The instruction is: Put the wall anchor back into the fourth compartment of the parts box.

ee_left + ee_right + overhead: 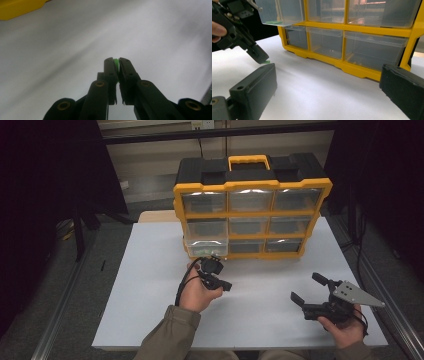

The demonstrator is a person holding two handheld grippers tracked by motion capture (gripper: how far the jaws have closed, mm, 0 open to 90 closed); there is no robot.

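1. The left gripper, in front of the yellow-framed organizer's pulled-out bottom-left clear plastic drawer, has its jaws clenched on a small flat green plastic piece, which peeks out at the jaw tips above the white table.
2. That drawer lies behind the left gripper and just to its left, so this hand is much the nearer.
3. The right gripper hangs released and empty, well apart at the table's right.

Both grippers are chunky black plastic, the left gripper with brass-coloured rivets at the jaw pivots and a black cable looping off it. The right gripper has a grey three-cornered plate on top. Sleeves are olive-brown.
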